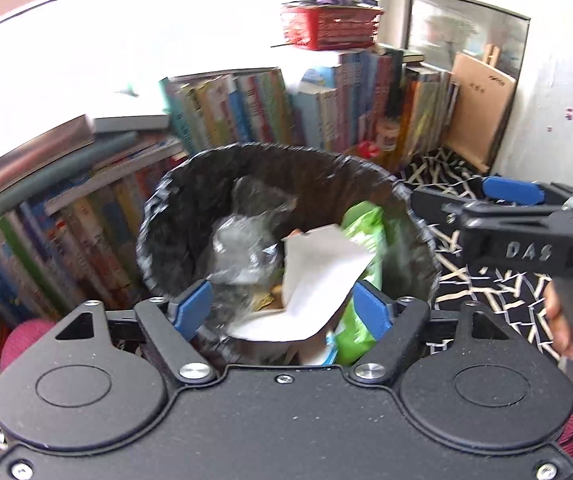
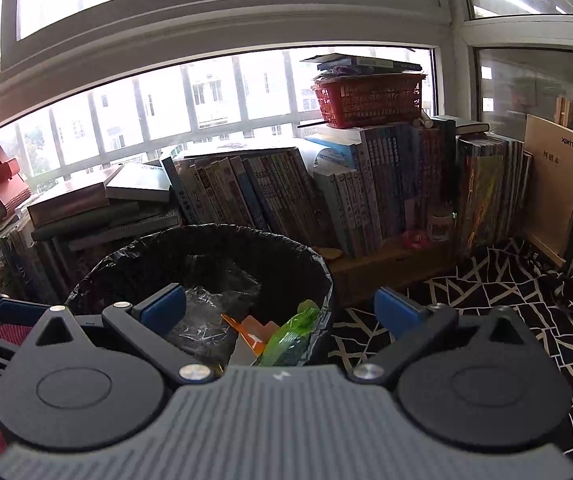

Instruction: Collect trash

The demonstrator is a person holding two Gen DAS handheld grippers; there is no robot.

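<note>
The left gripper point(image 1: 282, 306) hangs over the near rim of the trash bin point(image 1: 154, 216), its blue pads spread wide with nothing pressed between them. Just beyond the pads a white piece of card point(image 1: 318, 268) lies in the bin, tilted, its long axis running from the near rim up and away toward the right. A green wrapper point(image 1: 360, 236) lies beside it on the right, pointing the same way, and crumpled clear plastic point(image 1: 238, 248) sits to its left. The right gripper point(image 2: 280, 308) is also open and empty, held beside the bin above a black-and-white patterned cloth point(image 2: 506, 300). Behind the bin stands a row of books point(image 2: 266, 196), with a red basket point(image 2: 370, 100) on top, before a window point(image 2: 166, 96).
</note>
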